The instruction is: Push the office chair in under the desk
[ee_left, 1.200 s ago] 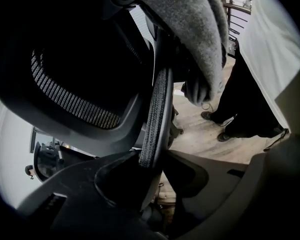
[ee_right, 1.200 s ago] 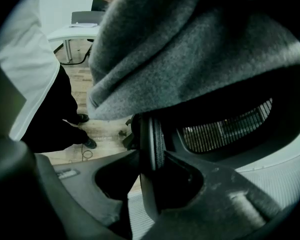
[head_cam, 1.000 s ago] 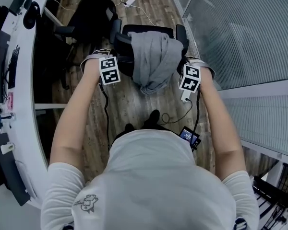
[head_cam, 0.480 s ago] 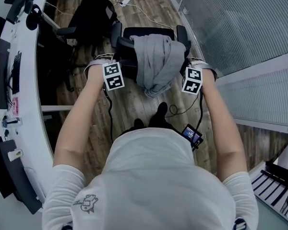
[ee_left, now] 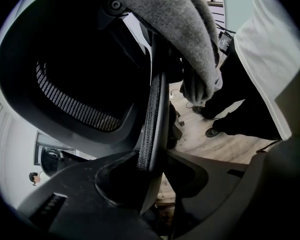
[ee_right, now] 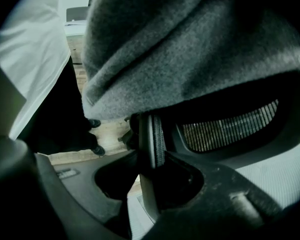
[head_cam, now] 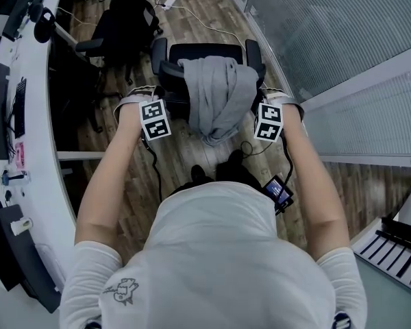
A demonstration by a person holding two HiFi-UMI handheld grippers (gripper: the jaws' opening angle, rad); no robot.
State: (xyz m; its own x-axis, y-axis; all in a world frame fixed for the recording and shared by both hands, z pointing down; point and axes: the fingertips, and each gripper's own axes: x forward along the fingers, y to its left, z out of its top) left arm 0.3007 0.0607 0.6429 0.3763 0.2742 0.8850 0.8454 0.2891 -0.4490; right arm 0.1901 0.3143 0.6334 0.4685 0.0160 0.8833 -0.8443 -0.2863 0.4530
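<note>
Left gripper point(ee_left: 151, 156) and right gripper point(ee_right: 151, 156) each clamp a side edge of the office chair point(head_cam: 204, 50) backrest, grey garment point(head_cam: 216, 94) draped over it. Chair stands on open floor, beside the white surface point(head_cam: 40, 149), not under it. The whole push-in is left to do.

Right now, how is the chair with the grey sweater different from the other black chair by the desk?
The near chair wears a grey sweater over its back; the far chair shows none. The left gripper and right gripper clamp the near chair's back; no gripper touches the far chair. Both are black, with armrests.
</note>
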